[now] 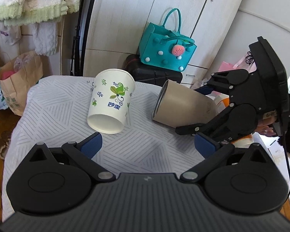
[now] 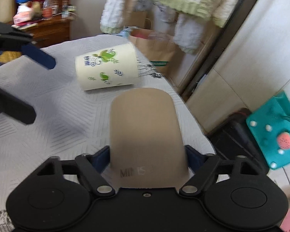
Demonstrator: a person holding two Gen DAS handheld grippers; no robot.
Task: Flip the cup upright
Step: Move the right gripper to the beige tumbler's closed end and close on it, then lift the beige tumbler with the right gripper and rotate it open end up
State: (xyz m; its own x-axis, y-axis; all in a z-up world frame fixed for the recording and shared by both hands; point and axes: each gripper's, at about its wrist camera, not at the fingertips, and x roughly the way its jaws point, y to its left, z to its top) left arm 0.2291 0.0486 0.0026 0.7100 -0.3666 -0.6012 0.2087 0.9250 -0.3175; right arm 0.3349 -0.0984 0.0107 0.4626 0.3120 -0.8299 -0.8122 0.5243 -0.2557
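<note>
Right gripper: you're pinching the tan cup near its base | axis tilted, mouth low over cloth, pointing away | left gripper spread, idle nearby.

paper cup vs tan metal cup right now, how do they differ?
The paper cup is white with green and blue leaf prints; the tan metal cup is plain, with faint lettering near its base. The paper cup lies free on the tablecloth, held by nothing; the tan cup is clamped in the right gripper, tilted with its mouth toward the paper cup. The left gripper is open and empty. Neither cup is upright.
</note>
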